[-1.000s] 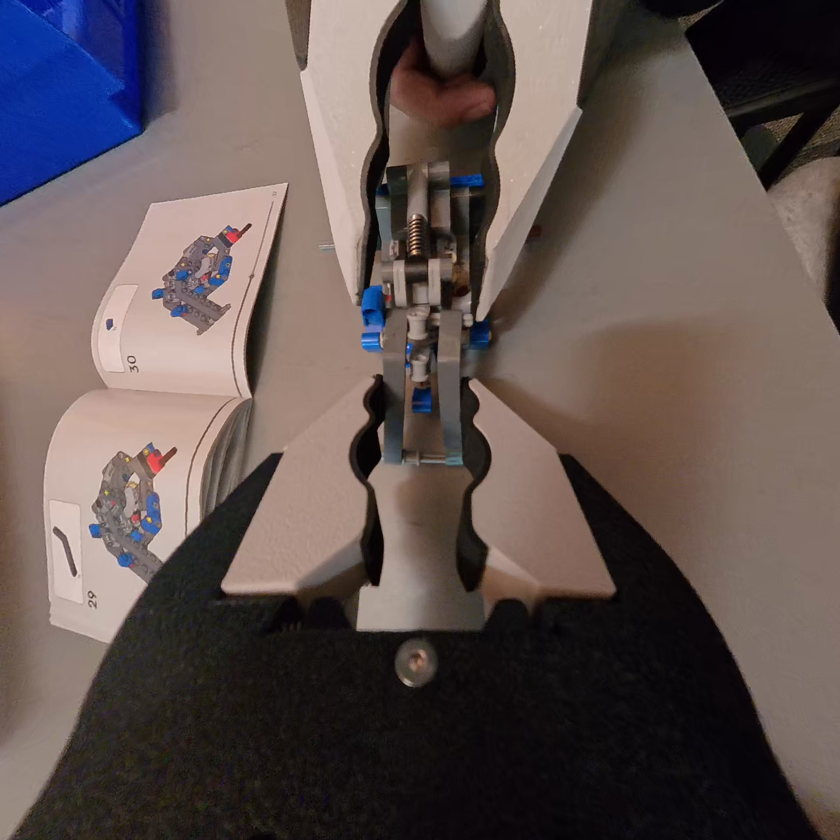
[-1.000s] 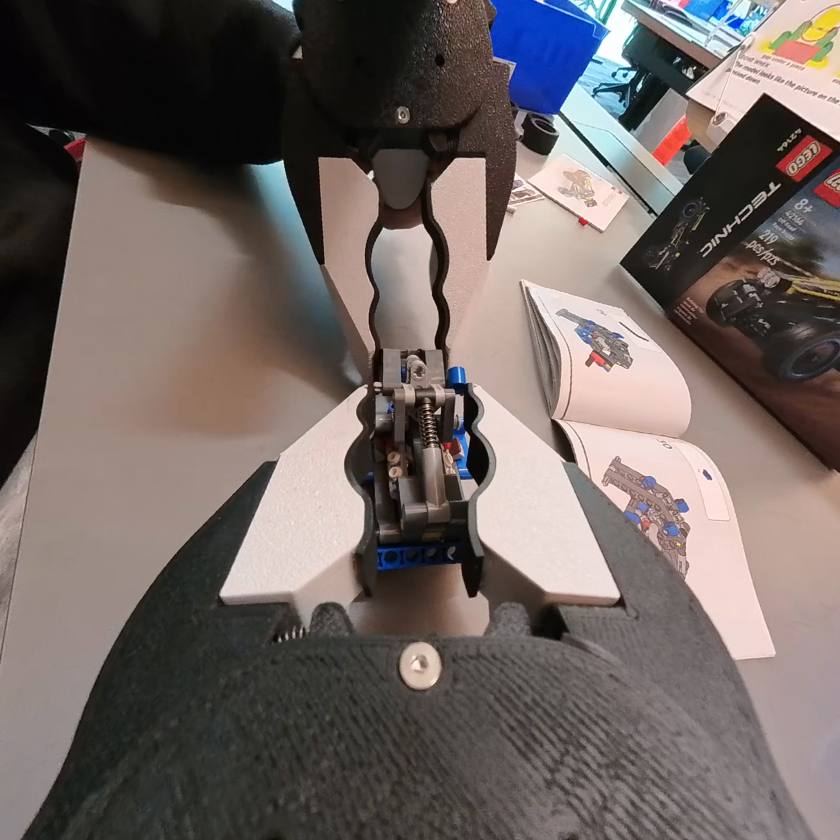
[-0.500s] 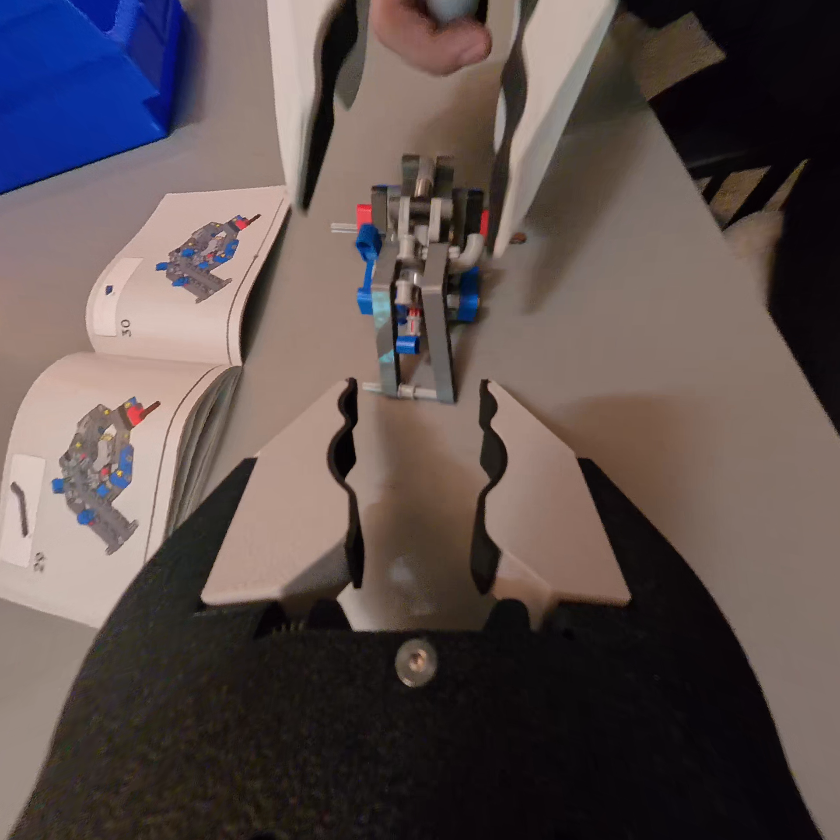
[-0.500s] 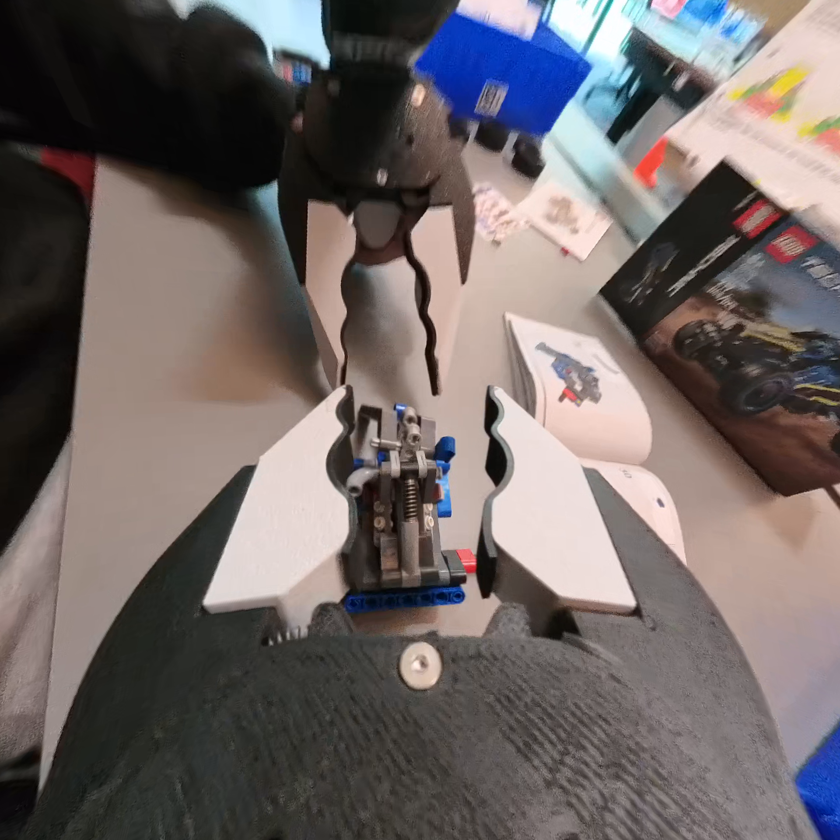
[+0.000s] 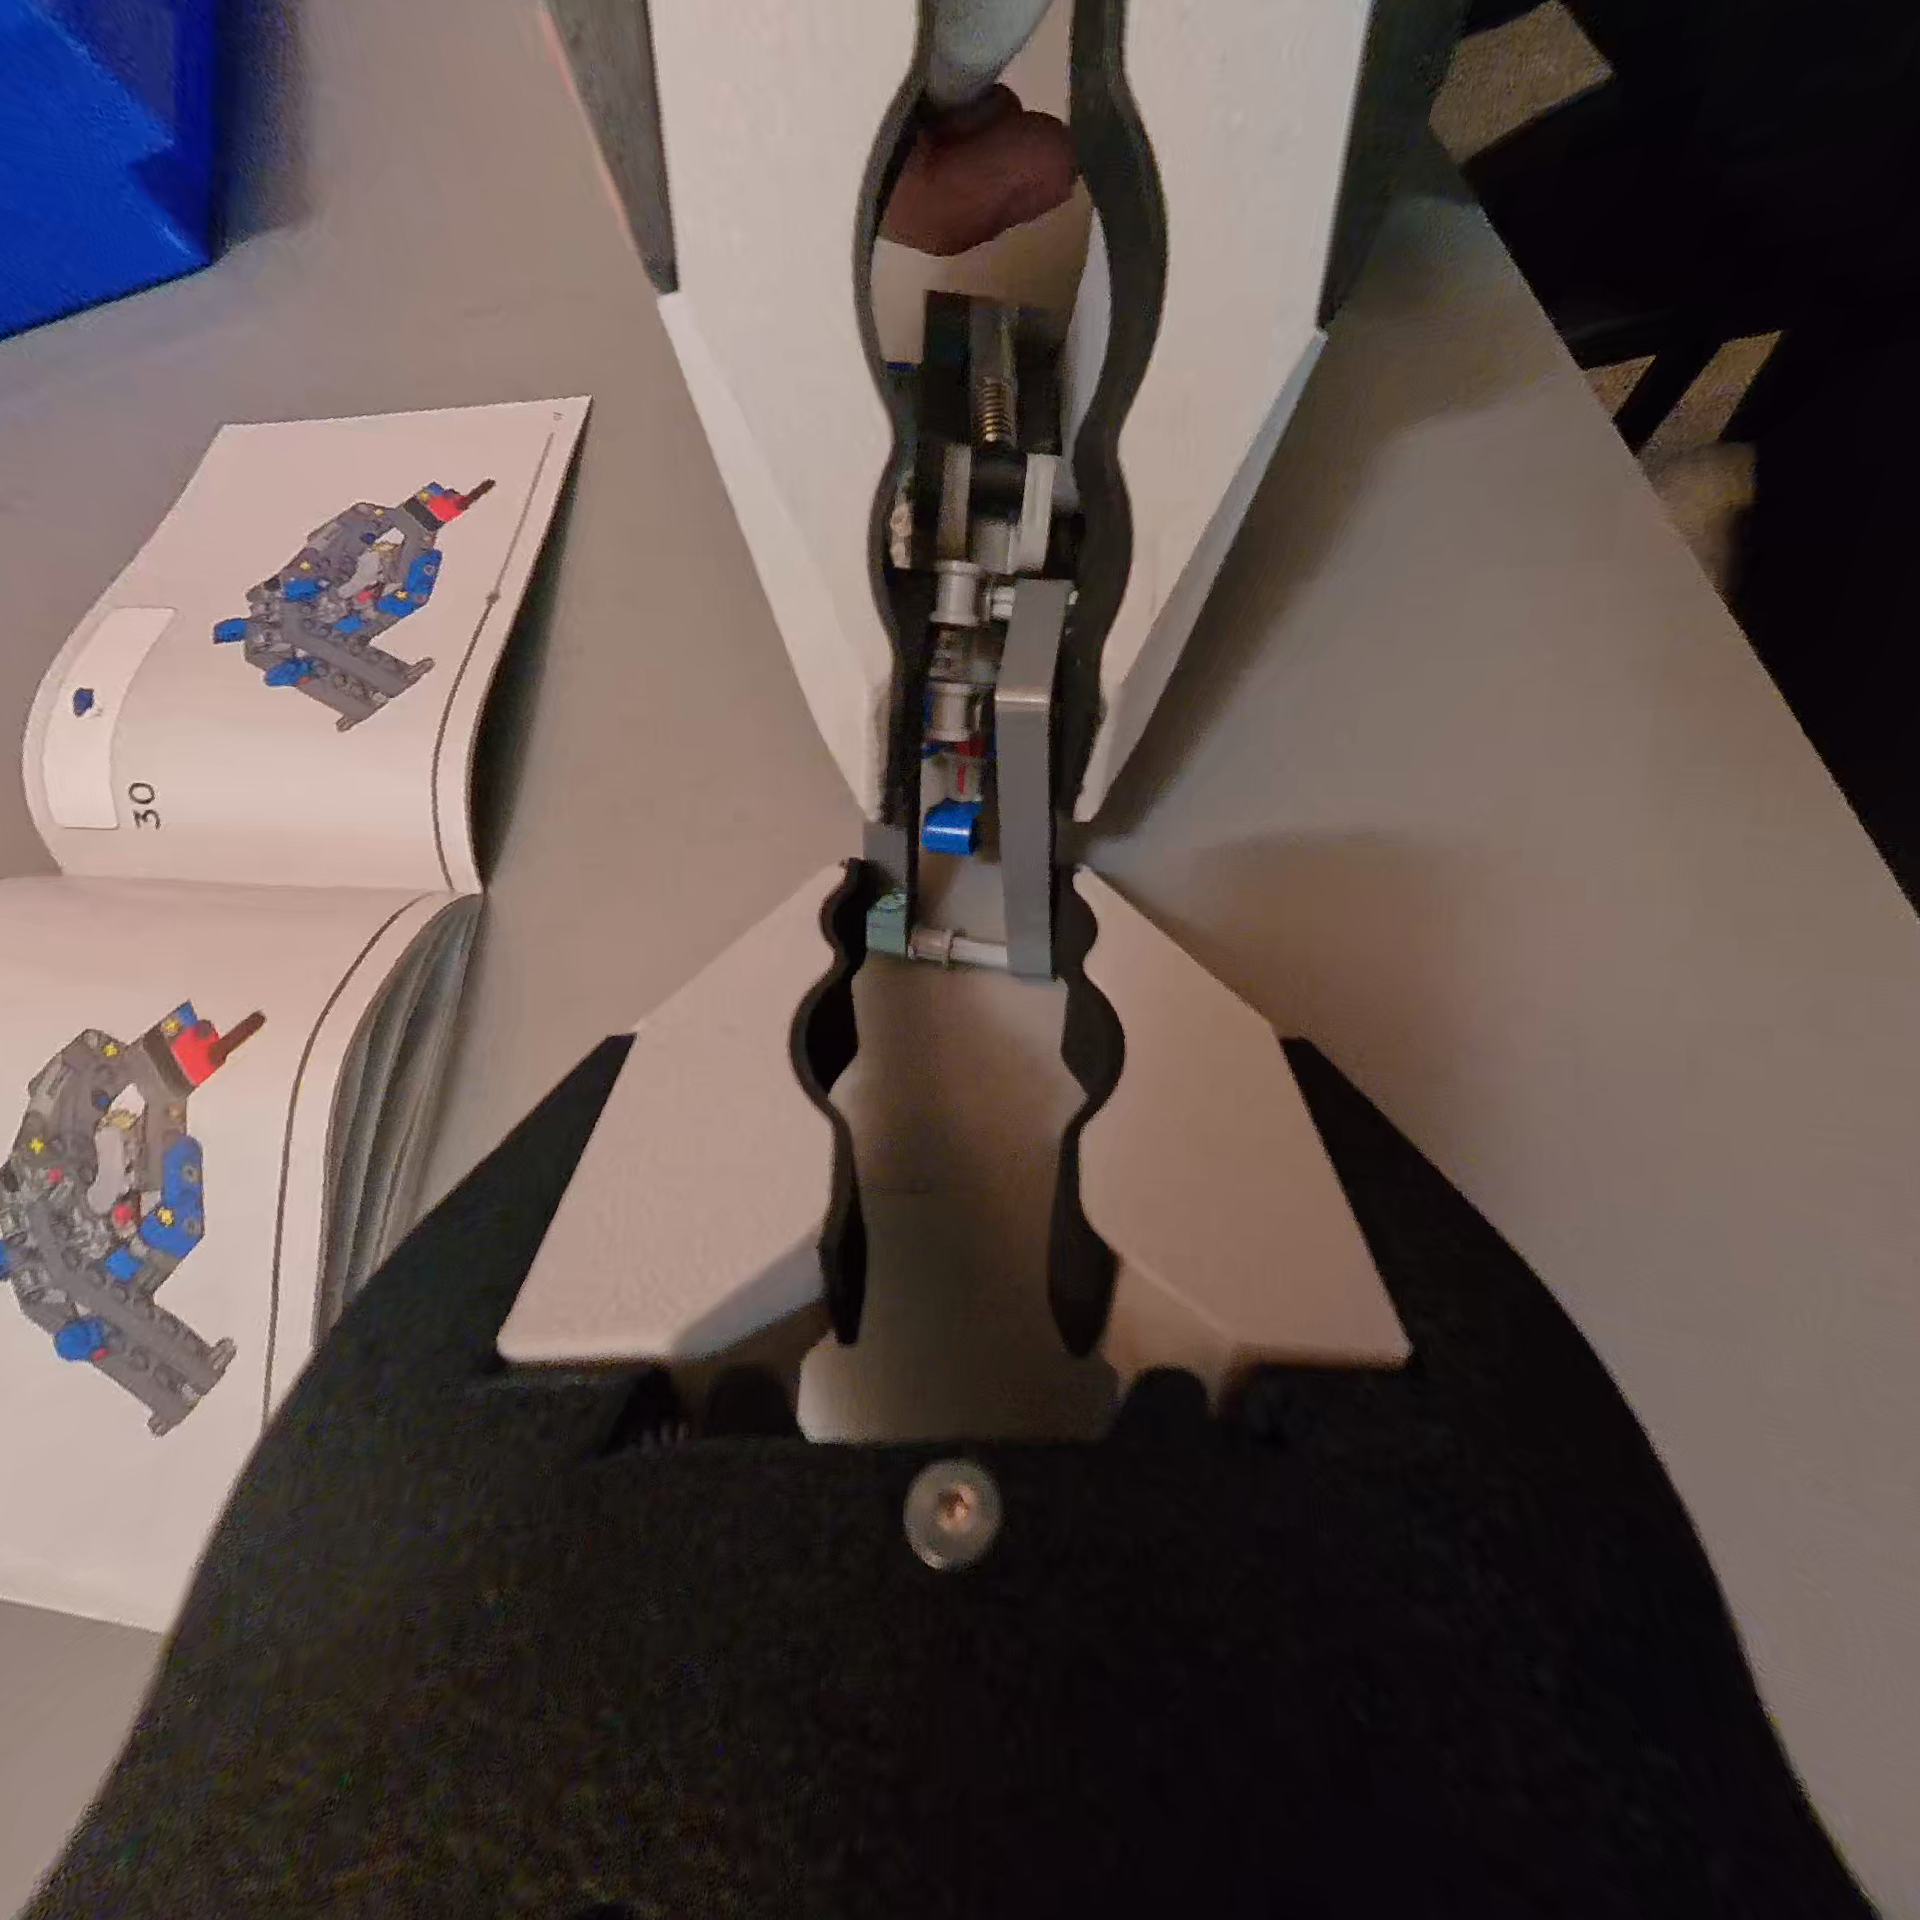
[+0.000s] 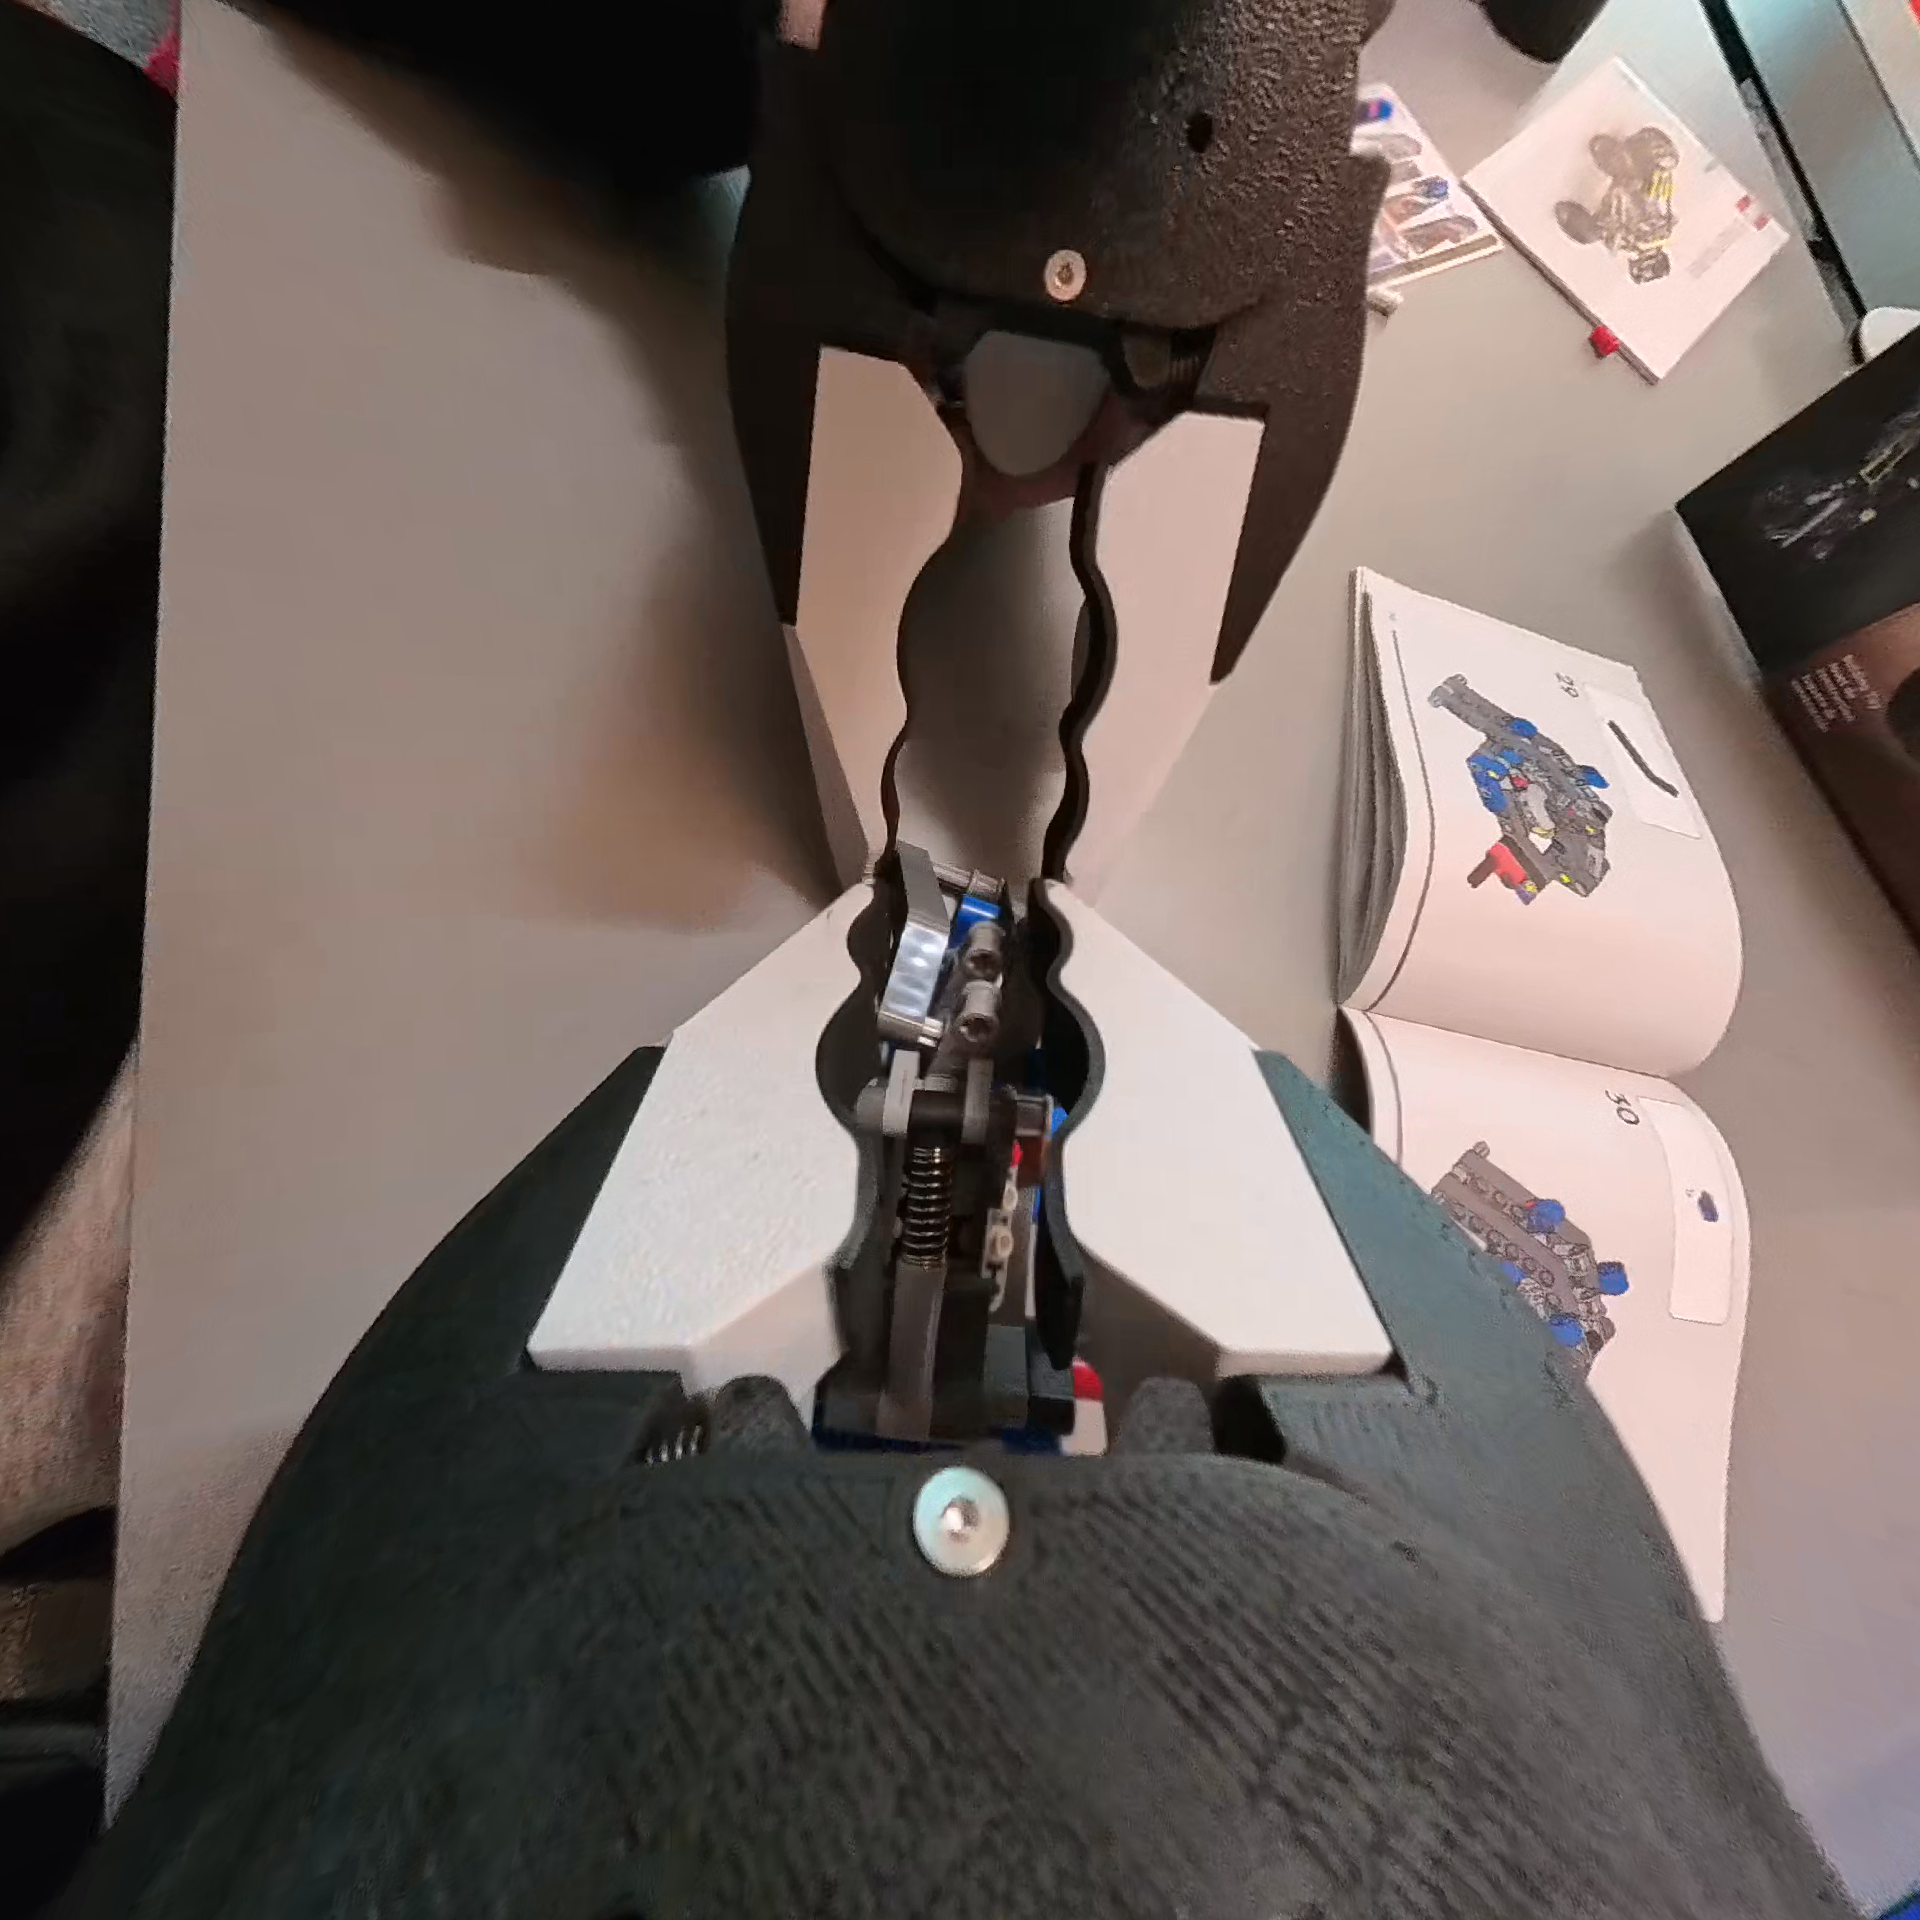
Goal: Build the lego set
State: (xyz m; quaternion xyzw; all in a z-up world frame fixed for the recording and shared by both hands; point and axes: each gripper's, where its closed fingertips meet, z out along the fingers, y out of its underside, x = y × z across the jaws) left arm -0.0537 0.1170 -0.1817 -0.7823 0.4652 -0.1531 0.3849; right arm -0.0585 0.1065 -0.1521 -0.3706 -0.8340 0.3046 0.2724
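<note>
A grey, blue and red brick model with a coil spring (image 5: pixel 1023 727) is held between both grippers just above the grey table (image 5: pixel 1455 935). My left gripper (image 5: pixel 971 894) is shut on the model's near end, where two grey beams are joined by a pale axle. My right gripper (image 6: pixel 951 904) faces it tip to tip and is shut on the model's other part (image 6: pixel 925 1174), which sits deep between its fingers, turned on its side. The left gripper also shows in the right wrist view (image 6: pixel 971 868), with its fingertips closed on the model's far end.
An open instruction booklet (image 5: pixel 312 644) lies to the left; it also shows in the right wrist view (image 6: pixel 1538 831). A blue bin (image 5: pixel 83 156) stands far left. A black product box (image 6: pixel 1829 582) and a loose leaflet (image 6: pixel 1621 208) lie beyond the booklet. The table edge runs along the right (image 5: pixel 1662 644). The grippers are tip to tip, or close to it.
Half a second ago both grippers stood open, the left drawn back from the model. Both have closed on it again, and the model is now turned on its side.
</note>
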